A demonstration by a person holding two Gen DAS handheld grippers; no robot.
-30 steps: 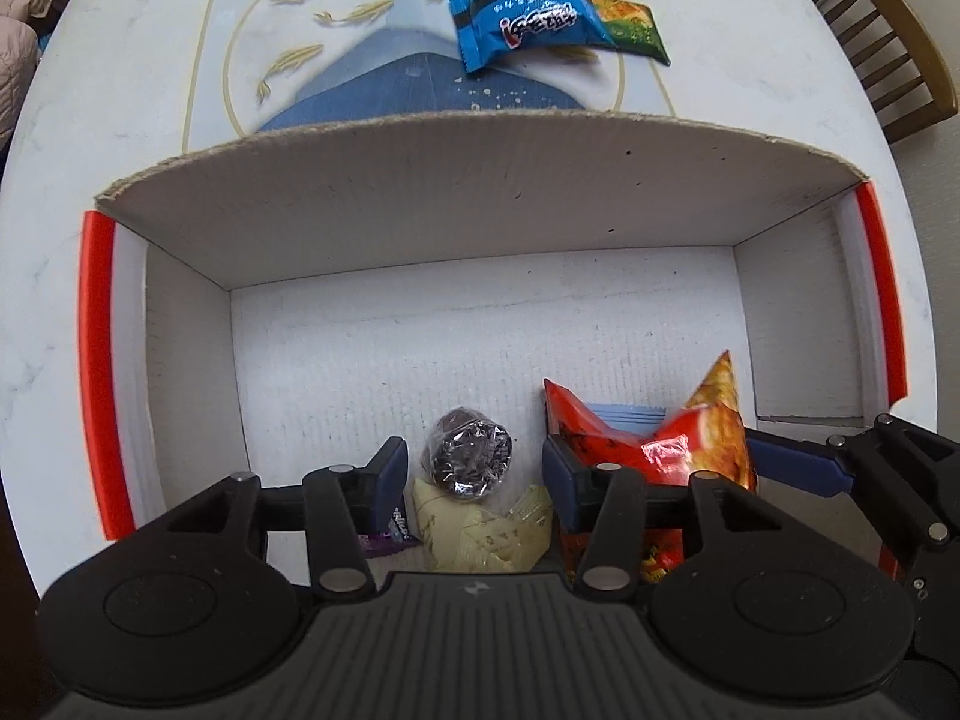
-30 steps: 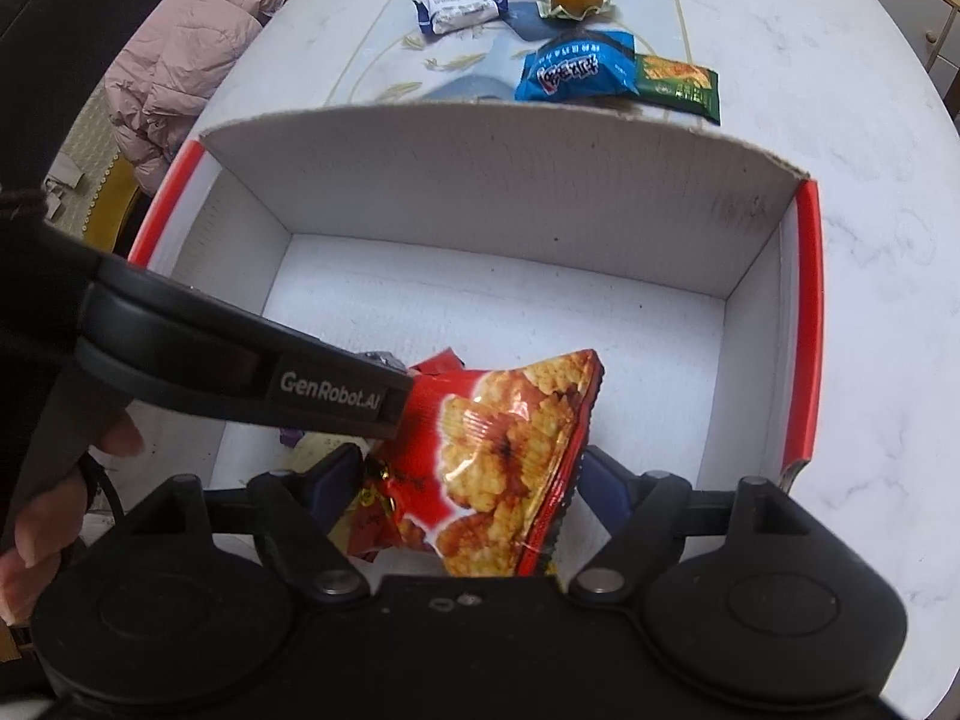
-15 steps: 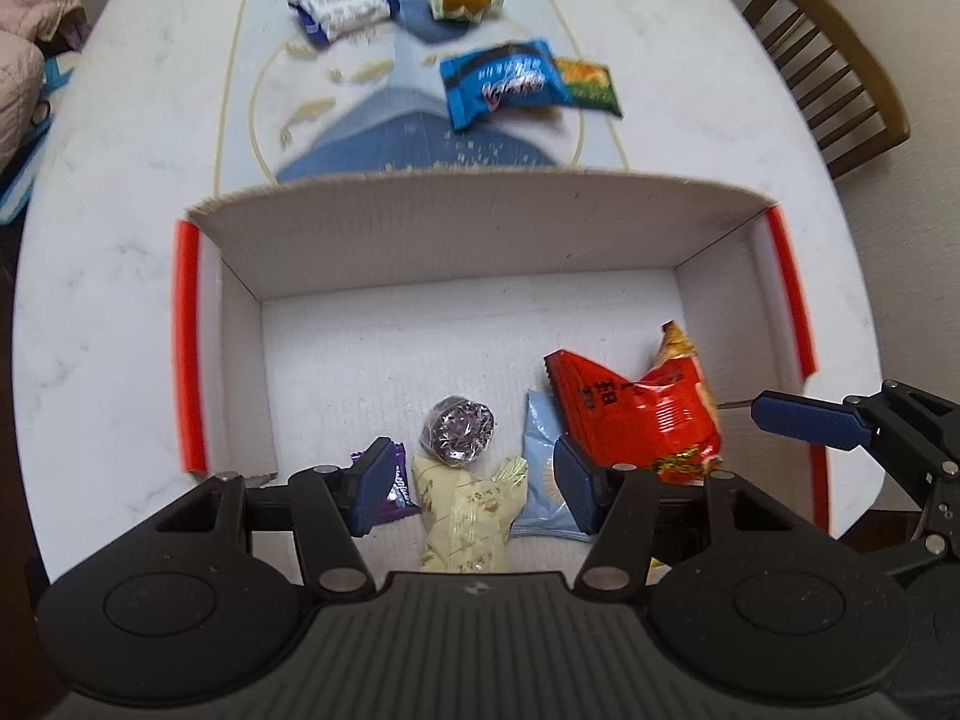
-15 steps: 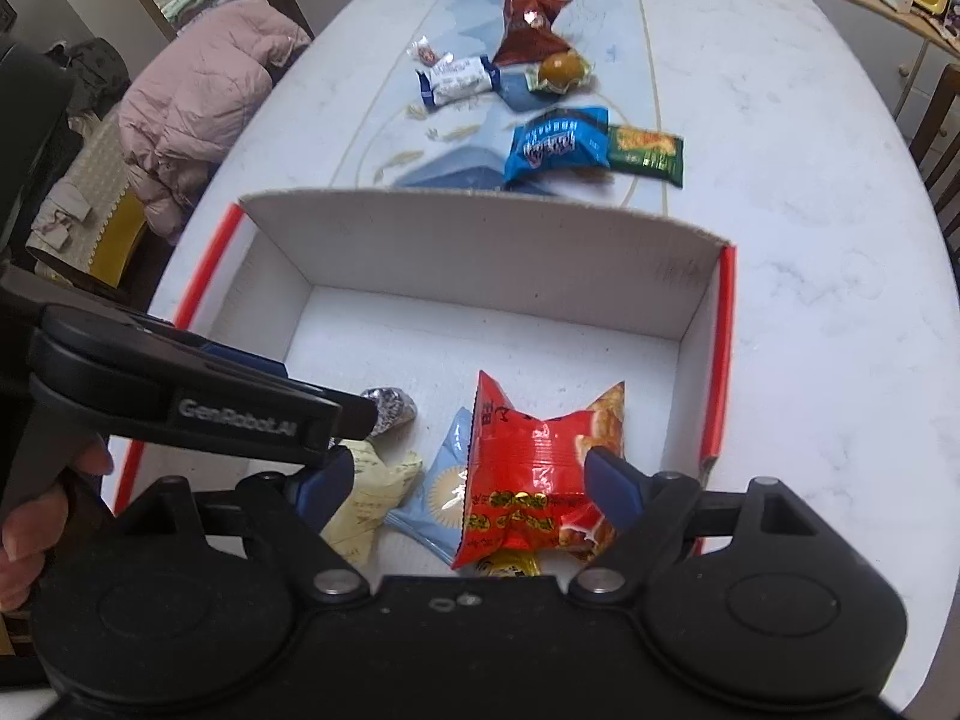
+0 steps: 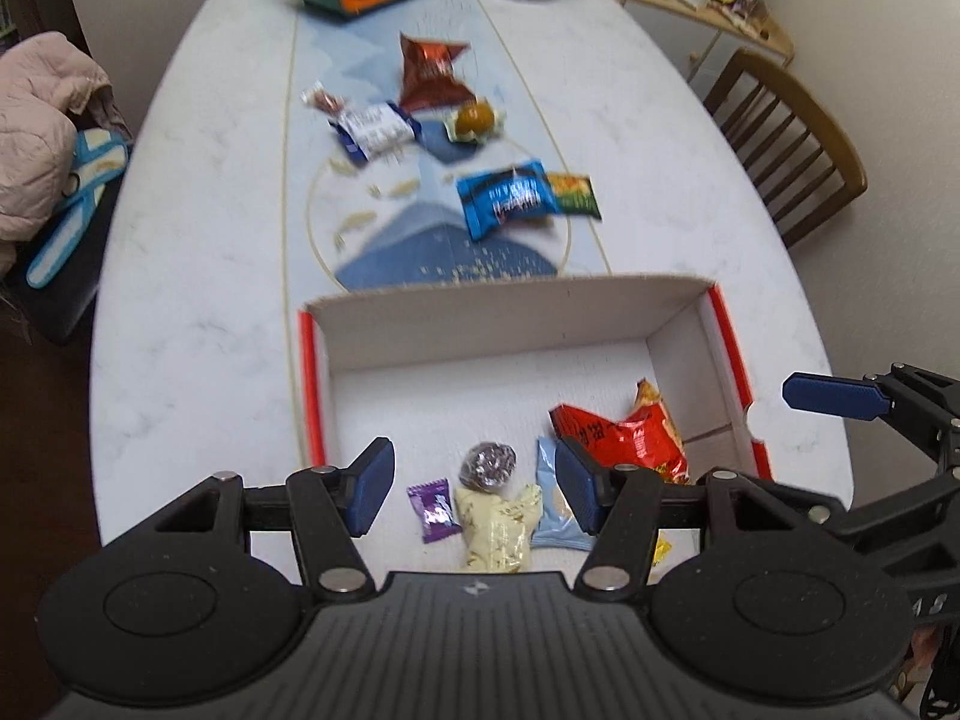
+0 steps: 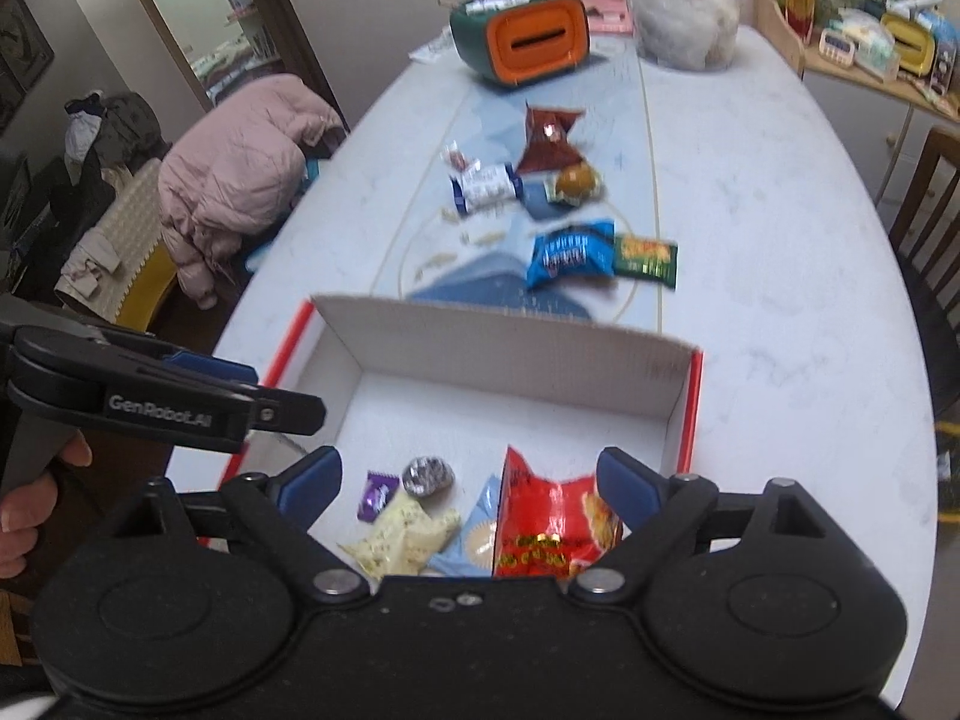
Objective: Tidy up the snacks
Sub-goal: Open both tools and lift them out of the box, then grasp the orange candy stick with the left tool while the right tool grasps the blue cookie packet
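A white cardboard box (image 5: 510,324) with red edges holds a red chip bag (image 5: 624,438), a pale blue packet (image 5: 552,510), a cream packet (image 5: 495,525), a purple candy (image 5: 435,507) and a foil-wrapped ball (image 5: 487,465). The box (image 6: 510,348) and red bag (image 6: 552,522) also show in the right wrist view. My left gripper (image 5: 474,489) is open and empty, raised over the box's near side. My right gripper (image 6: 468,486) is open and empty, also above the box. Loose snacks lie beyond: a blue bag (image 5: 510,201), green packet (image 5: 576,195), white-blue packet (image 5: 375,129), brown bag (image 5: 429,69).
A green and orange container (image 6: 522,42) and a plastic bag (image 6: 684,12) stand at the table's far end. A wooden chair (image 5: 786,144) is at the right. A pink jacket (image 6: 234,174) lies on a seat at the left.
My right gripper let go of the red chip bag, which now lies in the box. Both grippers rose and pulled back, so more of the table shows.
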